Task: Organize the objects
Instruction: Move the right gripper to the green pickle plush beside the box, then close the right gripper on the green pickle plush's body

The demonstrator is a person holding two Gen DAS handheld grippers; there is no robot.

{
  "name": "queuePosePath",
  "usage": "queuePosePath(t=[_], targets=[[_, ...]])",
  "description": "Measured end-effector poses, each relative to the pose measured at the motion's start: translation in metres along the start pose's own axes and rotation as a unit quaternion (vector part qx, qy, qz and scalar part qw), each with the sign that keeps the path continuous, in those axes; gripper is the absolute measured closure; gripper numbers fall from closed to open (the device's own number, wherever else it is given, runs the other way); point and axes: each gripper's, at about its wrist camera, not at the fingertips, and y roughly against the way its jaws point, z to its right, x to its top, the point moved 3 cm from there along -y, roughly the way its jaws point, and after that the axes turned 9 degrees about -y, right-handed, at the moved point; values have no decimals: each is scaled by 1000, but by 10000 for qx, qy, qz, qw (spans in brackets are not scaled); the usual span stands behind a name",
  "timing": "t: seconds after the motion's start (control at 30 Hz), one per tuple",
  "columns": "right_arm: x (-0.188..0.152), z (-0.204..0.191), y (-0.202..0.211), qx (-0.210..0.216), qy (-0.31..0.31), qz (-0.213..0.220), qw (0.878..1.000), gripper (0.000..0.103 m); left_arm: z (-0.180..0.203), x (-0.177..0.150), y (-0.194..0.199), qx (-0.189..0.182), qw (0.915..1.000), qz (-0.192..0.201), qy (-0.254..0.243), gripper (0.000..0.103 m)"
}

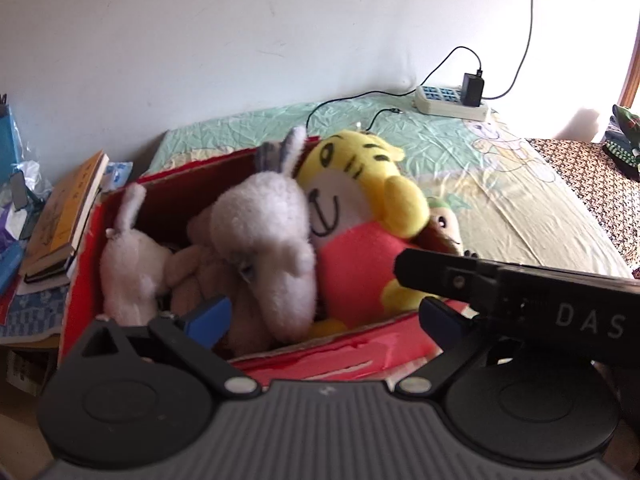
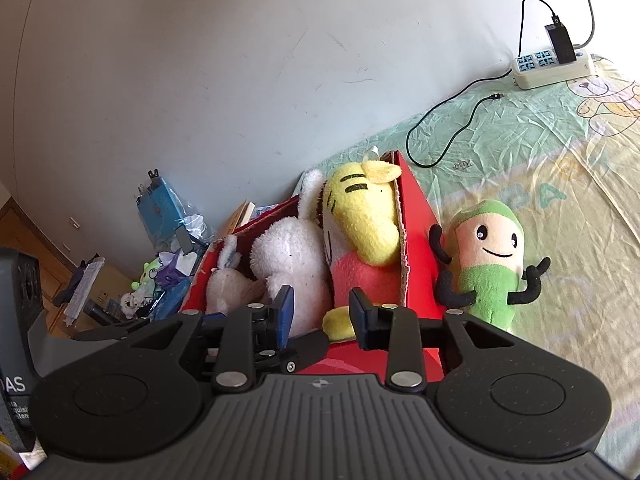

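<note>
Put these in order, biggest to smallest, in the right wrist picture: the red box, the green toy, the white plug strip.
1. Red box
2. Green toy
3. White plug strip, though it lies farthest from the camera

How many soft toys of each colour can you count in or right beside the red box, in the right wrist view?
Yellow: 1, the tiger toy
White: 2, the big rabbit and the small rabbit
Green: 1, the smiling toy
Total: 4
</note>
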Motion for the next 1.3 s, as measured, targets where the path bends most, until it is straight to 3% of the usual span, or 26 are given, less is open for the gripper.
queuePosePath(t=[0.13, 0.37, 0.73, 0.9, 1.3], targets=[[0, 3, 10, 16, 62, 51, 10000, 69, 16, 2, 8, 14, 9999, 84, -127, 3], [3, 21, 27, -75, -17, 101, 9999, 69, 47, 3, 12, -313, 9993, 72, -194, 3], [8, 77, 52, -383, -459, 102, 9982, 69, 122, -1, 6, -908, 9920, 130, -869, 6], [8, 104, 55, -462, -679, -29, 9966, 69, 139, -5, -13, -1123, 9902, 4, -835, 7], [20, 152, 32, -382, -1106, -496, 9919, 68, 155, -14, -51, -800, 9933, -212, -806, 7]])
